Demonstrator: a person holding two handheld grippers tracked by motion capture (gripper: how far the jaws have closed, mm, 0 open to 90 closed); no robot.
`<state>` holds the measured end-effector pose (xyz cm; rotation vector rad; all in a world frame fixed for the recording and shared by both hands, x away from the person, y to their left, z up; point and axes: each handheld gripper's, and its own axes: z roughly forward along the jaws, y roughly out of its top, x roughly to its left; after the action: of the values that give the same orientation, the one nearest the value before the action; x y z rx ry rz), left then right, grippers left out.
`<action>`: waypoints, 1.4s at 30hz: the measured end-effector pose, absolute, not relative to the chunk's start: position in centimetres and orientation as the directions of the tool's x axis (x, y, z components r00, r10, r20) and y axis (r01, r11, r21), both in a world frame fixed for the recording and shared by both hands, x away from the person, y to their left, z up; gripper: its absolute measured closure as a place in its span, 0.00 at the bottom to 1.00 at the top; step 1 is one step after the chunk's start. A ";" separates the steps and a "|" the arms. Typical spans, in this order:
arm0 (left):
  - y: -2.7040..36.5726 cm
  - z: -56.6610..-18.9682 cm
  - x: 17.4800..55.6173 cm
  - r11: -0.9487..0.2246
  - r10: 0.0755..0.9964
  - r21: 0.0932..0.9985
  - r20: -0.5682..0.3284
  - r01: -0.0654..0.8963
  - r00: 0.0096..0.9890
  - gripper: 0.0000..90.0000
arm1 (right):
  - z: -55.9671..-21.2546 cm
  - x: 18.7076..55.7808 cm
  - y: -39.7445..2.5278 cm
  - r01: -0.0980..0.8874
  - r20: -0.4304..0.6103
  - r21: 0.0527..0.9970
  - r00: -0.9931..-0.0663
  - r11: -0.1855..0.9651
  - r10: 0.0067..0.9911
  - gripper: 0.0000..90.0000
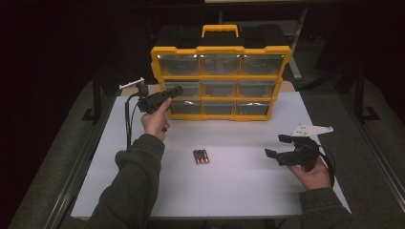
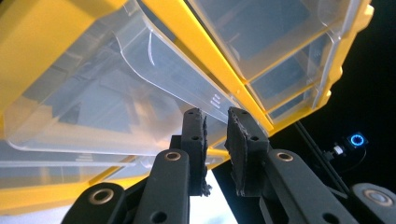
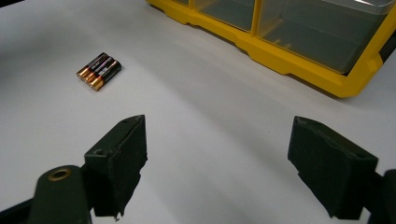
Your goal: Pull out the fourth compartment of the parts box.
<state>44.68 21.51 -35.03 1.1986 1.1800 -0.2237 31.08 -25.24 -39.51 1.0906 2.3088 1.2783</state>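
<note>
The drawer organizer [image 1: 220, 81] stands at the far side of the table [image 1: 239, 186]. The left gripper [image 1: 173, 92] sits right against the organizer's lower-left drawer [image 2: 116, 93]. Three batteries [image 1: 201, 156] lie side by side on the table, left of the right gripper [image 1: 278, 146] and nearer the person than the left gripper.

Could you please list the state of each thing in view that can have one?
Organizer: standing upright at the table's far edge.
Bottom-left drawer: pulled partly out, tilted; the other drawers look pushed in.
Batteries: three lying side by side, touching, untouched.
Left gripper: fingers nearly together at the drawer's lip; grip unclear.
Right gripper: open wide, holding nothing, above the table.
</note>
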 end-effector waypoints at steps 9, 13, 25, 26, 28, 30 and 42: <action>21.9 -34.9 43.3 0.387 0.418 0.614 -0.782 0.688 0.463 0.85 | -39.5 31.1 -25.2 0.481 0.107 0.815 -0.674 0.324 0.730 0.20; 22.1 -34.9 42.8 0.381 0.417 0.615 -0.781 0.691 0.465 0.85 | -39.6 31.0 -25.2 0.481 0.105 0.814 -0.675 0.327 0.730 0.20; 22.2 -34.6 42.0 0.360 0.421 0.621 -0.774 0.696 0.473 0.85 | -39.6 31.0 -25.1 0.484 0.106 0.810 -0.675 0.330 0.730 0.20; 22.2 -34.6 42.0 0.358 0.422 0.620 -0.774 0.698 0.472 0.85 | -39.7 31.0 -25.1 0.486 0.108 0.809 -0.675 0.330 0.730 0.20; 22.2 -34.6 42.0 0.352 0.426 0.627 -0.768 0.695 0.478 0.85 | -39.7 31.1 -25.0 0.484 0.105 0.808 -0.678 0.335 0.727 0.20; 22.2 -34.7 42.1 0.344 0.432 0.638 -0.759 0.689 0.488 0.86 | -39.8 31.3 -24.9 0.487 0.108 0.806 -0.679 0.335 0.726 0.20; 22.5 -32.9 41.0 0.113 0.582 0.776 -0.558 0.620 0.592 0.71 | -39.3 31.1 -24.8 0.467 0.104 0.818 -0.694 0.336 0.712 0.21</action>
<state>40.98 22.54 -32.90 1.5470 1.0496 -0.0376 31.06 -24.77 -39.33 1.0584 2.3308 1.2877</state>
